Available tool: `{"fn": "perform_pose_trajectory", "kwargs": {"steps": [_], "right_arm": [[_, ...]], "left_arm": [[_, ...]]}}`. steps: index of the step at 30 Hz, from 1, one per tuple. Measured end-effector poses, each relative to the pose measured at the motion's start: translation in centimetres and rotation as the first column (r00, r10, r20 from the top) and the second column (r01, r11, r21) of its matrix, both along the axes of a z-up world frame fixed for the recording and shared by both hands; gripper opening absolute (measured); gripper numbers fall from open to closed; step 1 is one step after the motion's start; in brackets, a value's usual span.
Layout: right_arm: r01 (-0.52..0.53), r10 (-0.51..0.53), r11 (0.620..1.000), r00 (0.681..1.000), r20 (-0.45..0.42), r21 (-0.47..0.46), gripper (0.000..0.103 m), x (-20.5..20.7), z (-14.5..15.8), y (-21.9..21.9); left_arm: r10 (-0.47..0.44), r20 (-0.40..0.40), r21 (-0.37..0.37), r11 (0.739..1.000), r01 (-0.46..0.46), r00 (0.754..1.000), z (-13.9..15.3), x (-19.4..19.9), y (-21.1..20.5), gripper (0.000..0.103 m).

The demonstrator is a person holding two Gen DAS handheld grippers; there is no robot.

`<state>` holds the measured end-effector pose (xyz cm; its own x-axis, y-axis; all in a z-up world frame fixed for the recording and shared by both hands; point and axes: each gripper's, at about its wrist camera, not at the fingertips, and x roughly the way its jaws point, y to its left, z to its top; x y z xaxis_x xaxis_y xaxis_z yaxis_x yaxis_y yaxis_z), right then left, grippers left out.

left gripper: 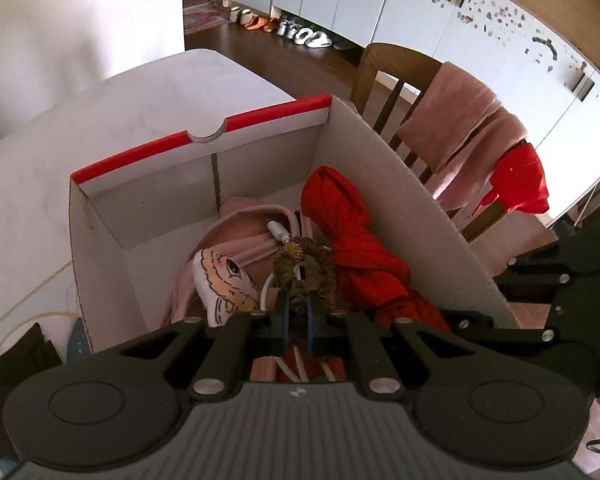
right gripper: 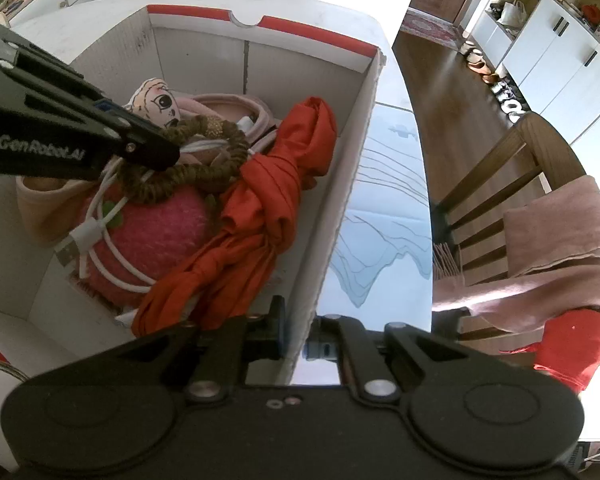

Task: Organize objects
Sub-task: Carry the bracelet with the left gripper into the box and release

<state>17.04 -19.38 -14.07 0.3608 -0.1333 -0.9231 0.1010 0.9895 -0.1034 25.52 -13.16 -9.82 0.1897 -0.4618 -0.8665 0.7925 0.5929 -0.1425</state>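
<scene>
The box (right gripper: 340, 184) stands on the table (right gripper: 396, 168), a chair (right gripper: 496, 184) just beside its right wall. Inside, the knotted cloth (right gripper: 268, 200) lies along that wall, with the braided ring (right gripper: 204, 152) on the cable (right gripper: 112, 240) and knitted ball (right gripper: 164, 236) to its left; the doll (right gripper: 160, 100) seems to lie behind them

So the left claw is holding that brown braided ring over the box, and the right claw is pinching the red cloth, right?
Not quite. The right claw is clamped on the side wall of the box, not the red cloth, which lies loose inside; the right wrist view shows this. The left claw does hold the brown braided ring over the box.
</scene>
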Motion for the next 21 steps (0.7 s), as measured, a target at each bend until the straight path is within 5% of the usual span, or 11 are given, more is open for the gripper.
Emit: {"fn": "perform_pose_trajectory", "kwargs": {"steps": [8,11,13,21], "right_arm": [[-0.002,0.002,1.000,1.000,-0.001,-0.001,0.006,0.0,-0.1,0.0],[-0.002,0.002,1.000,1.000,-0.001,-0.001,0.006,0.0,-0.1,0.0],[-0.002,0.002,1.000,1.000,-0.001,0.000,0.006,0.0,-0.1,-0.1],[-0.011,0.011,1.000,1.000,-0.007,-0.005,0.006,0.1,-0.2,0.0]], "left_arm": [[0.014,-0.001,-0.036,0.999,-0.014,1.000,0.9,-0.3,1.2,0.017],[0.034,0.009,-0.045,0.998,-0.033,0.999,1.5,-0.5,1.8,0.039],[0.046,0.020,-0.069,0.997,-0.045,0.999,2.0,-0.7,2.4,0.066],[0.082,0.025,-0.147,0.986,-0.078,0.996,5.0,-1.4,6.4,0.066]]}}
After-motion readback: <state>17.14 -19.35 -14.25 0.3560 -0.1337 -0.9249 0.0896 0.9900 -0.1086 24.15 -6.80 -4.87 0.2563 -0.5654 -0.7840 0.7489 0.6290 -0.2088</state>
